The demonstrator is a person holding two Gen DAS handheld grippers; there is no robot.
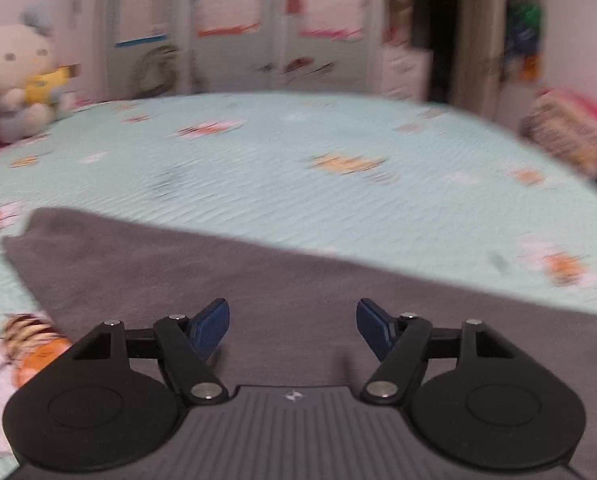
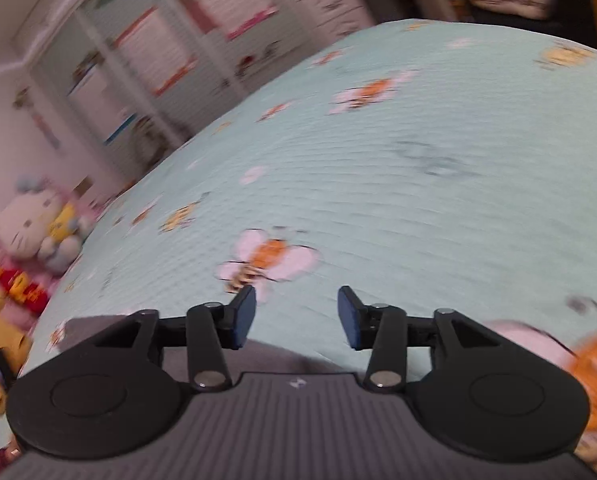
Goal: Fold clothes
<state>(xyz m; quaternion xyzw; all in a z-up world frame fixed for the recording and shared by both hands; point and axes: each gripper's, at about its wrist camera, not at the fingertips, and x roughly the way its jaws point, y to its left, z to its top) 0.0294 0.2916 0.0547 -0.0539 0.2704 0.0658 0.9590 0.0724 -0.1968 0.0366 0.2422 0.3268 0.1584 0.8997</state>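
Grey garment (image 1: 202, 280) on the bee-print bed (image 1: 298, 160), bare bedspread beyond its far edge.
Left gripper (image 1: 293, 326) spread above the garment; right gripper (image 2: 297, 316) spread just past its edge.

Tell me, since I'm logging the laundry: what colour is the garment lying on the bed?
Plain dark grey garment, no visible print; it shows best in the left wrist view.

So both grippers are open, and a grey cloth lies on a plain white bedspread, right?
Not quite: the bedspread is pale mint green with a cartoon bee print, as both wrist views show. The rest holds: the grey cloth lies on it, and the left gripper and right gripper are open.
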